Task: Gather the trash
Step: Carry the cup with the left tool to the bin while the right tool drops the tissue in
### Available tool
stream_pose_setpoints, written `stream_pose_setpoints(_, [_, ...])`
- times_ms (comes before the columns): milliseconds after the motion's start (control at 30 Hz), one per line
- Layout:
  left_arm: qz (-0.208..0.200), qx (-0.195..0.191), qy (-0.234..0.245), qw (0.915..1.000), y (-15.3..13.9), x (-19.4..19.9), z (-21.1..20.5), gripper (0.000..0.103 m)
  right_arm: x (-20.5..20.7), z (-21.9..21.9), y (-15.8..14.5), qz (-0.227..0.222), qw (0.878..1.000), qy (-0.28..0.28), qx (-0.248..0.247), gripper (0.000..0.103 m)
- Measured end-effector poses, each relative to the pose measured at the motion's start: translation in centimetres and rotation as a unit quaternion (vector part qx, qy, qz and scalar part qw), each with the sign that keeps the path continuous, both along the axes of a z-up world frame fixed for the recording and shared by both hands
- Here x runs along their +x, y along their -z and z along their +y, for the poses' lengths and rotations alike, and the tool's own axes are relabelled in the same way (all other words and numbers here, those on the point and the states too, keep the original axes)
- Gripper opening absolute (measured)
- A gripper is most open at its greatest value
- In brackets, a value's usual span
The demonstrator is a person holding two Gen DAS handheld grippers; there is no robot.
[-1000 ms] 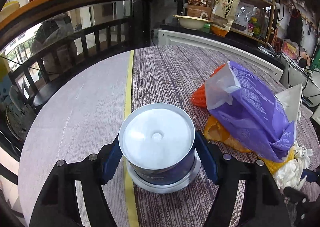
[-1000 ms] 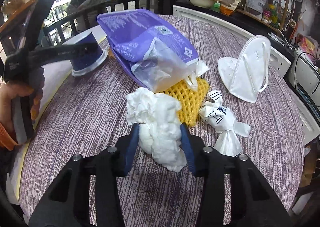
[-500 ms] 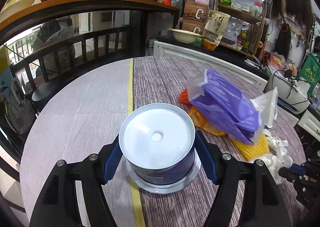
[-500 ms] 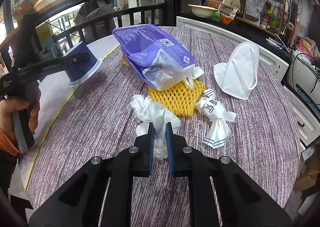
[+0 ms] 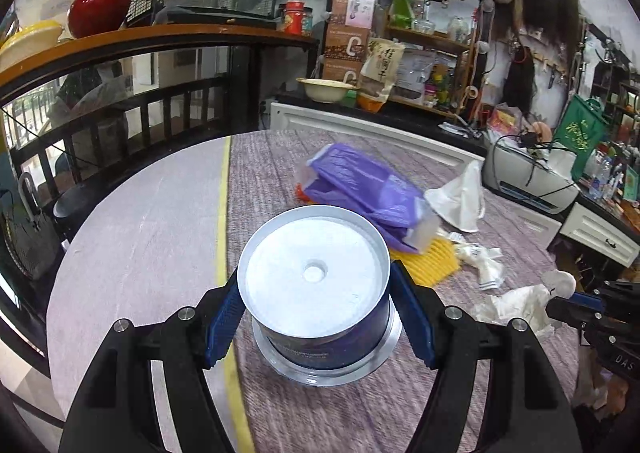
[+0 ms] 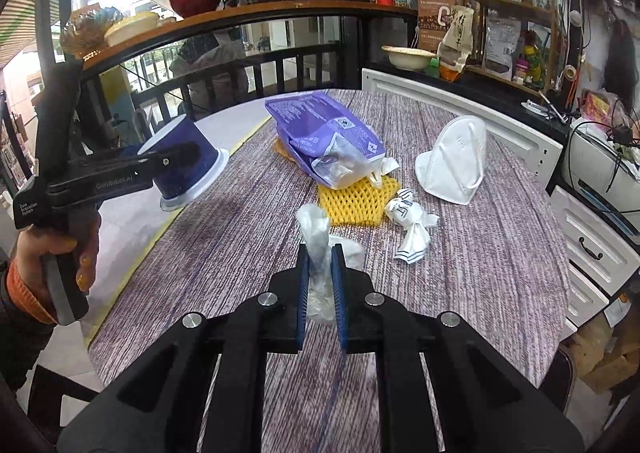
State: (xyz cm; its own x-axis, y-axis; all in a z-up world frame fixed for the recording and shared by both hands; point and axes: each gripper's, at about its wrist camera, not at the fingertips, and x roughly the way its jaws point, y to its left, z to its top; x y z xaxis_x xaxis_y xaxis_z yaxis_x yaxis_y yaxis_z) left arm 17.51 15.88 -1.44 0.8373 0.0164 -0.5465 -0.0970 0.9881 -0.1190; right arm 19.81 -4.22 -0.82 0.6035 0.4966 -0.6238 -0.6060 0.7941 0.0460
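My left gripper [image 5: 316, 313] is shut on a round blue container [image 5: 316, 289] with a white lid, which rests on the table. It also shows in the right wrist view [image 6: 186, 165]. My right gripper [image 6: 320, 277] is shut on a crumpled white tissue [image 6: 318, 249] and holds it above the table; the tissue also shows in the left wrist view [image 5: 516, 307]. On the table lie a purple plastic bag [image 6: 324, 137], a yellow foam net [image 6: 356, 197], a white candy wrapper [image 6: 412, 221] and a white face mask [image 6: 456, 165].
The round table [image 6: 500, 253] has a striped purple cloth and a yellow line [image 5: 222, 221] near its left part. A dark railing [image 5: 120, 121] stands behind. White cabinets [image 6: 600, 237] and a crowded shelf [image 5: 420, 73] are at the right.
My right gripper closed on the white tissue and lifted it off the table. Both grippers pulled back from the trash pile, the left still gripping the container.
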Motion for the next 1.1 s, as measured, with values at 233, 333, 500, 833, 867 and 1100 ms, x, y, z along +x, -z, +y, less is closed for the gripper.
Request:
stream_pose_setpoints(233, [-0.016, -0.007, 0.046, 0.9988, -0.8, -2.2, -4.1, 0.069, -2.9, -3.8, -1.2, -0.014, 1.000, 0.011, 0.007, 0.012])
stream_pose_setpoints(333, [-0.020, -0.002, 0.070, 0.9974, -0.9, -2.5, -6.3, 0.069, -3.7, -6.0, -1.6, -0.019, 0.999, 0.024, 0.011, 0.012])
stream_pose_setpoints(500, [-0.021, -0.010, 0.111, 0.9936, -1.0, -2.6, -9.7, 0.069, -4.5, -10.5, -2.2, -0.023, 0.997, 0.064, 0.027, 0.012])
stream_pose_setpoints(833, [-0.021, -0.014, 0.185, 0.9824, -0.9, -1.6, -17.1, 0.069, -2.9, -20.9, -1.1, -0.004, 0.979, 0.194, 0.058, 0.012])
stream_pose_setpoints(867, [-0.020, -0.012, 0.192, 0.9812, -0.9, -1.4, -17.9, 0.069, -2.6, -22.0, -0.8, 0.001, 0.976, 0.208, 0.059, 0.012])
stream_pose_setpoints(1100, [-0.010, -0.012, 0.228, 0.9736, -0.5, -0.2, -22.4, 0.069, -1.0, -27.0, 3.7, 0.038, 0.959, 0.279, 0.026, 0.012])
